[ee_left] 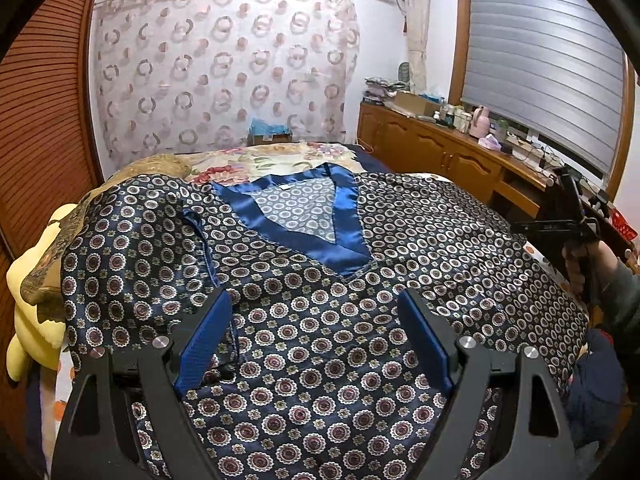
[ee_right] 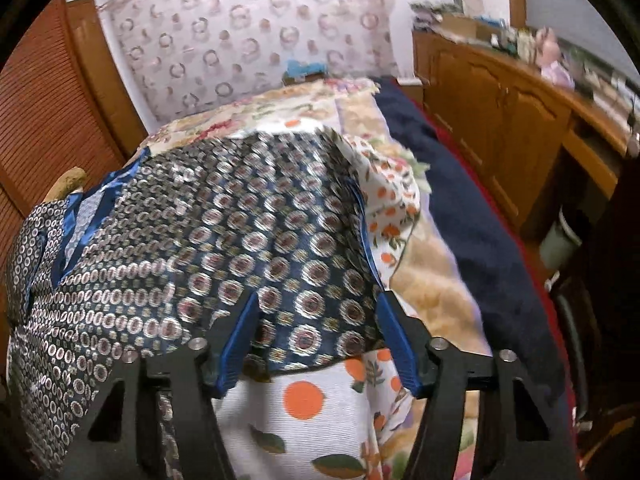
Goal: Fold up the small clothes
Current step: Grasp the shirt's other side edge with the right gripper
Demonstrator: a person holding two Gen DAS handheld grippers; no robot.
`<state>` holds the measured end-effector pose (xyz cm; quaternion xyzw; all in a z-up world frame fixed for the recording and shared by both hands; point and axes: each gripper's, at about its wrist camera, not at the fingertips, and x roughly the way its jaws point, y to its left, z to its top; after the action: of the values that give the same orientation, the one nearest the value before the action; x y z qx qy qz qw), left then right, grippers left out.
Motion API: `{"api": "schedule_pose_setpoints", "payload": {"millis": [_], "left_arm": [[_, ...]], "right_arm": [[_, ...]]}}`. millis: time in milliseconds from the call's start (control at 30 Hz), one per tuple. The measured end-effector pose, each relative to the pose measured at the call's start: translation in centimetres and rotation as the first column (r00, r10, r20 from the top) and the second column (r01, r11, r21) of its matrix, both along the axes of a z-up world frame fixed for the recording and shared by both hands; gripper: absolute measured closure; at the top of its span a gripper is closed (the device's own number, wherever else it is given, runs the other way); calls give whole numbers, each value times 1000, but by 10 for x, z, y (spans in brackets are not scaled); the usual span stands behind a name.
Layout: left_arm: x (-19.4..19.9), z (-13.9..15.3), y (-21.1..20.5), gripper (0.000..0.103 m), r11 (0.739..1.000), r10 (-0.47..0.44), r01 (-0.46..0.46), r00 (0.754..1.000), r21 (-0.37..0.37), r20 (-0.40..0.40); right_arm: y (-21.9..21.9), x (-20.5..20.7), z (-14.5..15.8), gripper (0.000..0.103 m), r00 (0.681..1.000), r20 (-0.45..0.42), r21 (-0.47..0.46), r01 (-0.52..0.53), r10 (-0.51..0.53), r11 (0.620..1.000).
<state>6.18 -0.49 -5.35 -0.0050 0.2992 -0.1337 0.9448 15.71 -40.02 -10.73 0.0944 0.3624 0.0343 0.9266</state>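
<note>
A dark navy satin top (ee_left: 320,360) with round medallion print and a blue V-neck trim (ee_left: 340,252) lies spread flat on the bed, neck toward the far side. My left gripper (ee_left: 316,296) hovers over its chest, jaws wide open with nothing between them. In the right wrist view the same top (ee_right: 220,240) is blurred; its right sleeve end (ee_right: 320,320) lies between the fingers of my right gripper (ee_right: 318,300), whose blue pads (ee_right: 240,340) stand apart from the cloth on either side. A person's hand (ee_left: 576,264) holds that gripper's handle at the right edge of the left wrist view.
Orange-print bedding (ee_right: 320,400) lies under the top, with a navy blanket (ee_right: 460,200) along the bed's right side. A yellow plush toy (ee_left: 28,280) sits at the left edge. A wooden cabinet (ee_left: 440,152) lines the right wall; a louvred wardrobe door (ee_left: 40,120) stands on the left.
</note>
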Motion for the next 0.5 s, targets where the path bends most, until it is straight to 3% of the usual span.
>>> {"api": "schedule_pose_setpoints", "payload": {"millis": [100, 167, 300, 500], "left_arm": [[0, 0, -3, 18, 1000, -8, 8, 1000, 5, -3], [0, -2, -4, 18, 1000, -12, 12, 1000, 7, -8], [2, -4, -4, 18, 1000, -11, 11, 1000, -1, -19], [3, -6, 0, 18, 1000, -7, 7, 1000, -3, -25]], "right_arm": [[-7, 1, -6, 54, 1000, -25, 47, -6, 8, 999], [-14, 1, -5, 71, 1000, -20, 74, -23, 25, 997], [-9, 8, 8, 96, 1000, -5, -32, -5, 5, 999], [22, 7, 33, 100, 999, 52, -176, -8, 17, 984]]}}
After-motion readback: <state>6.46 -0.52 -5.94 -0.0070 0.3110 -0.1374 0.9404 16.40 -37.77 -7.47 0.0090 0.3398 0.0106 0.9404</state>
